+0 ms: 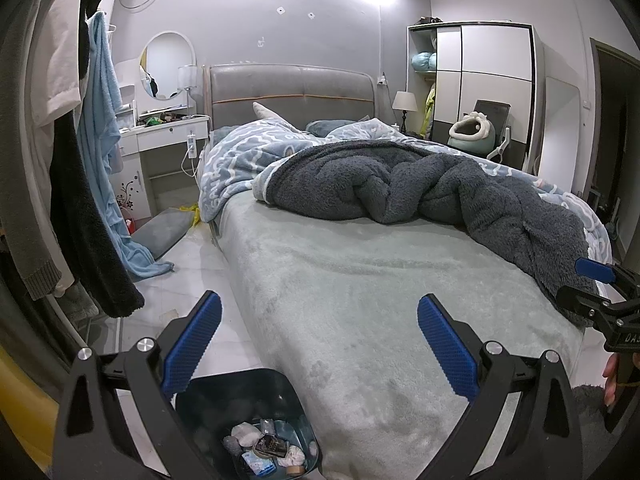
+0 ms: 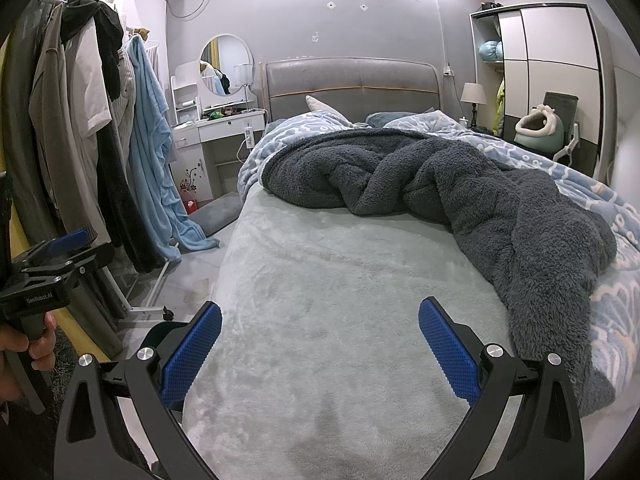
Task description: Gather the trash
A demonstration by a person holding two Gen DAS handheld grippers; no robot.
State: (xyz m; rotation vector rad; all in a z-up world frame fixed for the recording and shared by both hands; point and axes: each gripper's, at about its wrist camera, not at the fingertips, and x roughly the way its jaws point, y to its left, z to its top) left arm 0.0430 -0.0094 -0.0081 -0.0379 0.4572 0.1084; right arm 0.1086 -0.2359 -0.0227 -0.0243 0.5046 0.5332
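A dark bin (image 1: 280, 392) stands on the floor at the bed's near left corner, holding crumpled tissues (image 1: 246, 432) and small wrappers (image 1: 272, 446). My left gripper (image 1: 319, 312) hangs open above the bed's foot, just right of the bin, with nothing between its blue pads. My right gripper (image 2: 320, 314) is open too, over the grey-green sheet (image 2: 340, 300), empty. Each gripper shows at the edge of the other's view: the right one (image 1: 600, 280) and the left one (image 2: 60, 248), held by a hand (image 2: 24, 344). The bin's rim (image 2: 168, 330) peeks behind the right gripper's left finger.
A dark fluffy blanket (image 1: 440, 188) and blue patterned duvet (image 1: 248, 152) lie rumpled across the bed. A clothes rack (image 2: 100, 140) with hanging garments stands left on white tiles. A dressing table (image 1: 160, 132), a wardrobe (image 1: 480, 80) and a chair (image 1: 480, 128) stand at the back.
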